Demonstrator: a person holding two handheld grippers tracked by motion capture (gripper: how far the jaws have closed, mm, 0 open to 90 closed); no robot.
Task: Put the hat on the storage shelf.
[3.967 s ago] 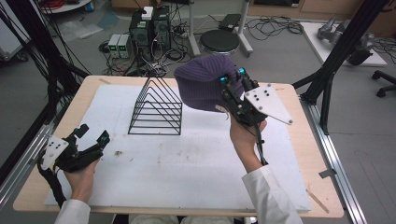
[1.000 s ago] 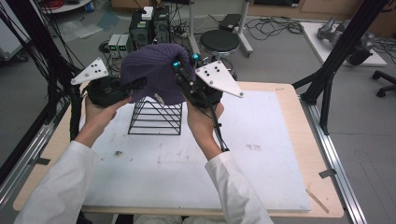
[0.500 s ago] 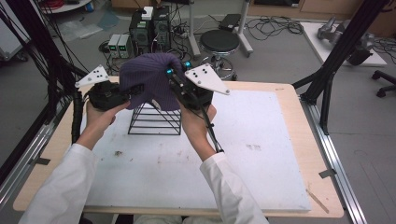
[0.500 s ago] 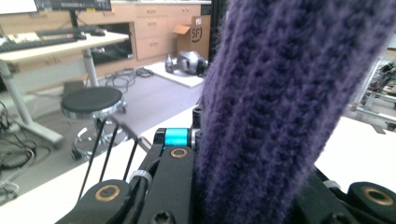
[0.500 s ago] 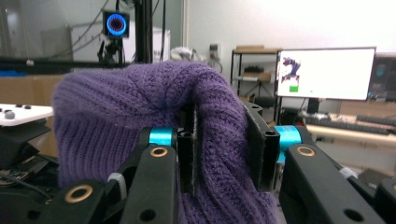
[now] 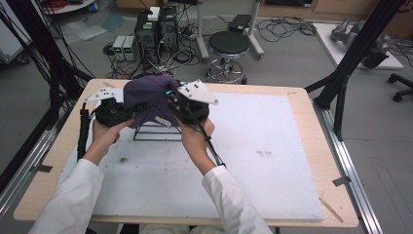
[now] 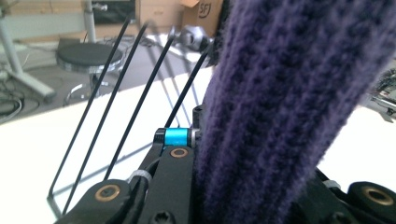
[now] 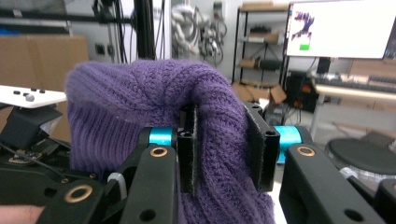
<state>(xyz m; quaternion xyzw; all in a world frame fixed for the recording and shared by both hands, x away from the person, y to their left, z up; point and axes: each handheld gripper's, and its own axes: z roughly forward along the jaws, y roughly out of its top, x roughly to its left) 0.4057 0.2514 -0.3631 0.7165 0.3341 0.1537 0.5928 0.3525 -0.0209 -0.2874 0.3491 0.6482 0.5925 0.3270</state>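
Observation:
A purple knit beanie point(image 6: 146, 97) is draped over the top of a black wire pyramid rack point(image 6: 156, 132) on the white mat. My left gripper point(image 6: 130, 111) is shut on the hat's left side, and my right gripper point(image 6: 169, 99) is shut on its right side. In the right gripper view, a thick fold of the beanie point(image 8: 140, 102) is pinched in my right gripper point(image 8: 224, 142). In the left gripper view, the beanie point(image 7: 280, 93) rises through my left gripper point(image 7: 233, 140), with the rack's wires point(image 7: 116, 93) just behind. The rack's upper part is hidden under the hat.
The white mat point(image 6: 253, 146) covers most of the wooden table point(image 6: 311, 117). A round stool point(image 6: 229, 46) and computer boxes point(image 6: 156, 27) stand on the floor beyond the far edge. Black frame posts point(image 6: 350, 63) rise at both sides.
The left gripper rose from the table's near left and took hold of the hat. Both grippers carried the hat left and lowered it onto the rack's top.

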